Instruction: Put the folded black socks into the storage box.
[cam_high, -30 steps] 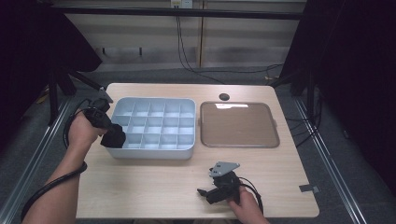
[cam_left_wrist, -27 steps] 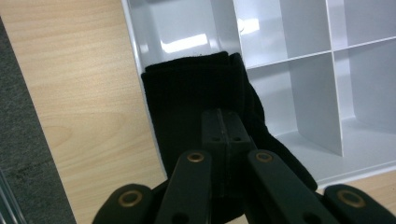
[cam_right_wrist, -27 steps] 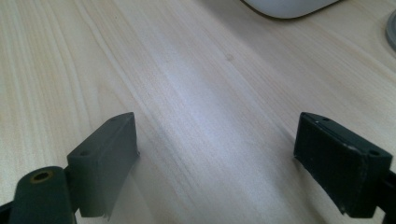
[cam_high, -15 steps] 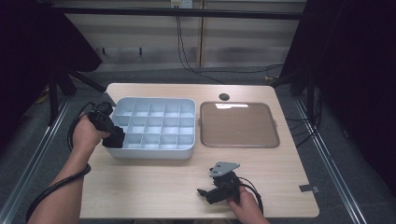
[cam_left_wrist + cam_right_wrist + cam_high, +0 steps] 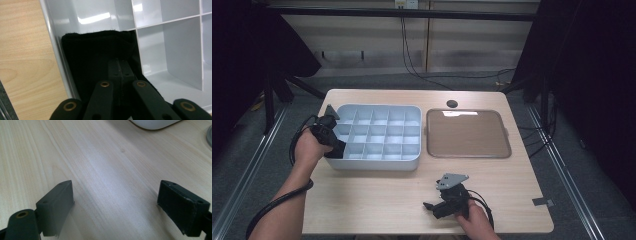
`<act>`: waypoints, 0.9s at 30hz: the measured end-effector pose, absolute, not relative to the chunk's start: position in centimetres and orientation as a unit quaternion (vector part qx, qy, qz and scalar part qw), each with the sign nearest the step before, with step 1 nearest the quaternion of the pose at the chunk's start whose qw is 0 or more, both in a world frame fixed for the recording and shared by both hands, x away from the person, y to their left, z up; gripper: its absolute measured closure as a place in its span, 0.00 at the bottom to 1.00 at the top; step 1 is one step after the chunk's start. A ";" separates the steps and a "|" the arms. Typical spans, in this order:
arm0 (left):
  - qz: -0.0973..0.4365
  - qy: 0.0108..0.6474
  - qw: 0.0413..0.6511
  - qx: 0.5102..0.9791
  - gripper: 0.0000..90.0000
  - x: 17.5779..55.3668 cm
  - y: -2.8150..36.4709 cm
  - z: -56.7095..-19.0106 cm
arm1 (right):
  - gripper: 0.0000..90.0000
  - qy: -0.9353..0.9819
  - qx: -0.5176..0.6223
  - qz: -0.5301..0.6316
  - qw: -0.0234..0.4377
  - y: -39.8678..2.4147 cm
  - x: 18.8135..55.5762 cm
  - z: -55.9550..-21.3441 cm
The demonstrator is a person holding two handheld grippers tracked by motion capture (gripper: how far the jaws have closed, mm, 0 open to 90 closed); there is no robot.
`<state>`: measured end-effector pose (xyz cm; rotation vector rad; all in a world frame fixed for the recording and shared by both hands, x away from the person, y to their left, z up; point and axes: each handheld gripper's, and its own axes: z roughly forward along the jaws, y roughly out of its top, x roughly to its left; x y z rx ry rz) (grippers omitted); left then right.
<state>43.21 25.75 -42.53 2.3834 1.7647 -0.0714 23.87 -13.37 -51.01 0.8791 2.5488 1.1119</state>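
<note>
In the high view, the left gripper [image 5: 333,148] sat at the left centre of the frame, its tip dipped into the near-left corner of the pale grey divided tray [image 5: 414,162]. The left gripper view looked down along its 2 jaws, which were pressed together on a piece of black cloth [image 5: 95,55]. That cloth filled the corner compartment in the middle of that frame, lying against the tray's outer wall [image 5: 53,50] on the left and the white divider on the right; its top edge reached the cross-divider above. Whether the cloth touched the compartment floor could not be told, as the fabric hid it.

The right gripper [image 5: 432,206] lay low in the bottom centre of the high view, held by a hand [image 5: 476,220] and resting on or just above the wooden table [image 5: 377,200], well apart from the tray. In the right gripper view [image 5: 115,207] its 2 jaws stood wide apart at the lower left and lower right of the frame, with bare wood between them.

To the right of the divided tray, in the centre right of the high view, lay a flat brown tray [image 5: 468,134] with a grey rim, just beside the divided tray. A small dark round hole [image 5: 452,104] sat in the tabletop above it.
</note>
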 end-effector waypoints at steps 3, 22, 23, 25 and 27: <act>-0.025 0.591 0.086 0.802 1.00 43.2 25.7 -42.9 | 0.14 0.868 0.300 0.379 0.112 -13.4 23.9 -51.0; -0.027 0.594 0.093 0.799 1.00 43.0 25.5 -43.9 | 0.14 0.868 0.301 0.378 0.111 -13.4 23.8 -51.0; -0.026 0.594 0.091 0.799 1.00 42.9 25.5 -43.9 | 0.14 0.868 0.301 0.378 0.111 -13.4 23.8 -51.0; -0.025 0.593 0.094 0.799 1.00 42.9 25.6 -43.8 | 0.14 0.868 0.301 0.378 0.111 -13.4 23.8 -51.0; -0.025 0.593 0.096 0.799 1.00 42.9 25.6 -43.7 | 0.14 0.868 0.301 0.378 0.111 -13.4 23.8 -51.0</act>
